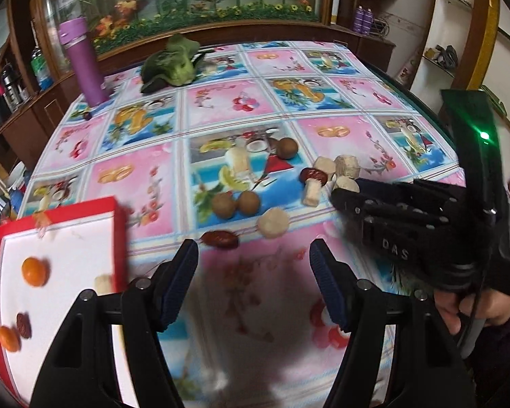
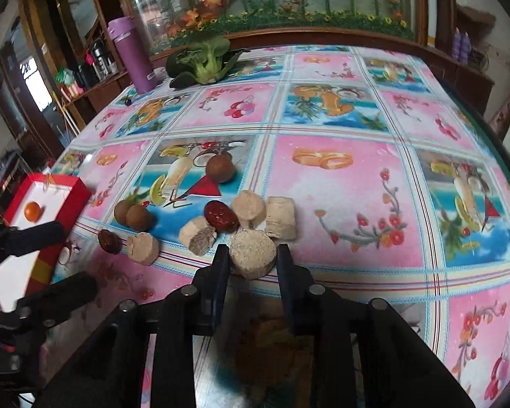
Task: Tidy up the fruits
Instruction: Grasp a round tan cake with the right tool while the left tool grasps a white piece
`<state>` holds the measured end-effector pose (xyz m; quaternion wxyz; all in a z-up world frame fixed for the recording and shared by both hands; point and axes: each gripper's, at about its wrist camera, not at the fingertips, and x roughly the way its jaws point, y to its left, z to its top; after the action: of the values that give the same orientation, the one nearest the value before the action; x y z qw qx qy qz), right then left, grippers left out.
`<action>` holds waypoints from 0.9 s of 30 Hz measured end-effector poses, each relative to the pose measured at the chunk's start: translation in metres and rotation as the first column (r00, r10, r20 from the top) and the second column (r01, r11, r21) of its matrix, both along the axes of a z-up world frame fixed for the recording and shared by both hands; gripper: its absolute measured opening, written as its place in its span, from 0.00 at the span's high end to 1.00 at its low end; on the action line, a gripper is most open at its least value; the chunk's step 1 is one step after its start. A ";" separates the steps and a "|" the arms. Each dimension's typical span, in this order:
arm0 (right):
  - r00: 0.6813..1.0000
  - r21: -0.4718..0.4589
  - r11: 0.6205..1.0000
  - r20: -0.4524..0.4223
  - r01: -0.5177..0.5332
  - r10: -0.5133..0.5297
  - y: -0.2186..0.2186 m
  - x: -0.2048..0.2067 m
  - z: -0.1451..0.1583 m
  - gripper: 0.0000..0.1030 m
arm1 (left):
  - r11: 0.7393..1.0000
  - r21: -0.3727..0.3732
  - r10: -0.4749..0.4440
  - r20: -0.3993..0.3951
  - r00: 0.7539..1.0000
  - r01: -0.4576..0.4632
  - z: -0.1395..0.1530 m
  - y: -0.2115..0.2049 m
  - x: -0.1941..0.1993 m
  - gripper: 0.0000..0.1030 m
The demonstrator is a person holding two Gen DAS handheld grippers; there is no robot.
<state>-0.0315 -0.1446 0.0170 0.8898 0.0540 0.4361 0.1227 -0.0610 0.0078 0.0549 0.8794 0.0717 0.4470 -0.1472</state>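
Observation:
My right gripper (image 2: 252, 255) is shut on a pale round chunk (image 2: 252, 260) that rests on the tablecloth, one finger on each side. Right behind it lie a red date (image 2: 221, 217) and several more pale chunks (image 2: 249, 209). Three brown round fruits (image 2: 220, 168) (image 2: 140, 217) sit further left. In the left wrist view my left gripper (image 1: 253, 258) is open, with a red date (image 1: 220, 239) just ahead of its fingertips. The red box (image 1: 119, 224) to its left holds two orange fruits (image 1: 34, 271), a date (image 1: 23, 325) and a pale piece (image 1: 102, 284). The right gripper (image 1: 340, 195) shows at the right, held by a hand.
A purple bottle (image 1: 85, 61) and a green leafy vegetable (image 1: 173, 63) stand at the table's far left. A small dark fruit (image 1: 87, 115) lies near the bottle. The floral tablecloth (image 1: 323, 78) ends at the table's right edge. A wooden cabinet with a glass front runs behind.

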 end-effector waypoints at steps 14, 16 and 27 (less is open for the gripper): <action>0.991 0.164 0.978 -0.070 0.126 -0.116 -0.038 0.003 0.002 0.74 | 0.995 0.001 -0.102 -0.070 0.992 0.102 -0.029 -0.056 0.049 0.64; 0.992 0.173 0.978 -0.068 0.119 -0.109 -0.037 0.002 0.003 0.74 | 0.994 -0.014 -0.106 -0.090 0.990 0.106 -0.034 -0.057 0.053 0.66; 0.995 0.197 0.975 -0.015 0.098 -0.098 -0.035 0.001 0.010 0.74 | 0.993 -0.041 -0.114 -0.078 0.990 0.111 -0.036 -0.062 0.051 0.84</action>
<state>-0.0303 -0.1793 0.0268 0.8839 0.1639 0.4208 0.1212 -0.0099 -0.0545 0.0189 0.8523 0.0749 0.4744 -0.2073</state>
